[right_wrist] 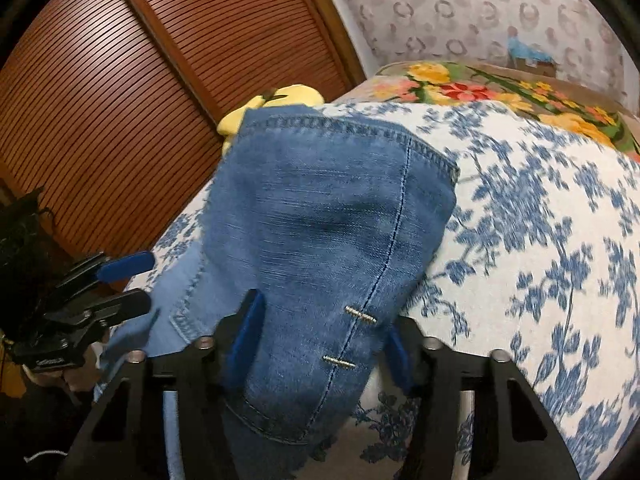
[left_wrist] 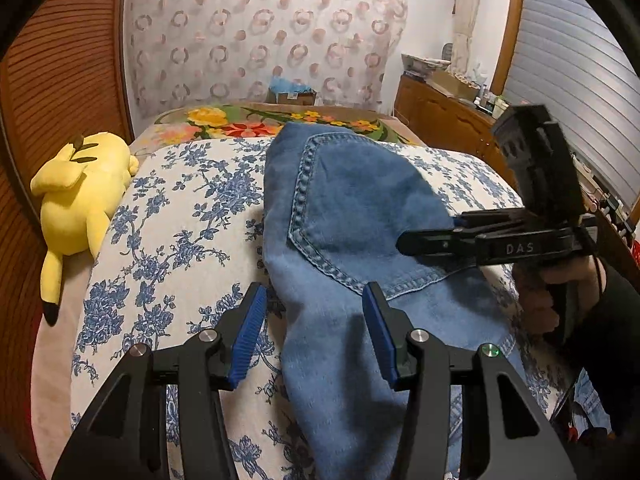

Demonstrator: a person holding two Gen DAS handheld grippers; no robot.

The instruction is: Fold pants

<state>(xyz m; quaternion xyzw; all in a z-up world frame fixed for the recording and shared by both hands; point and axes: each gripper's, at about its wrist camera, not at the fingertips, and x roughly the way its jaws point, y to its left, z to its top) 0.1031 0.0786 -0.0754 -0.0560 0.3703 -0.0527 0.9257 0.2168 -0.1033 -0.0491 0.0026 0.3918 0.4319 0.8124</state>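
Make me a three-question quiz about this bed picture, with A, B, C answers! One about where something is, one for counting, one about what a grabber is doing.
1. Where is the yellow plush toy?
A. On the floor
B. Lying at the side of the bed, beside the flowered cover
C. Hanging on the wall

2. How many little metal bars are on the jeans?
A. Two
B. Five
C. None

3. What is the left gripper doing?
A. Squeezing the toy
B. Shut tight with nothing in it
C. Open, its blue pads apart above the jeans

Answers:
1 B: the toy lies along the cover's left edge.
2 A: two short bars sit across the seam.
3 C: there is a clear gap between the pads.
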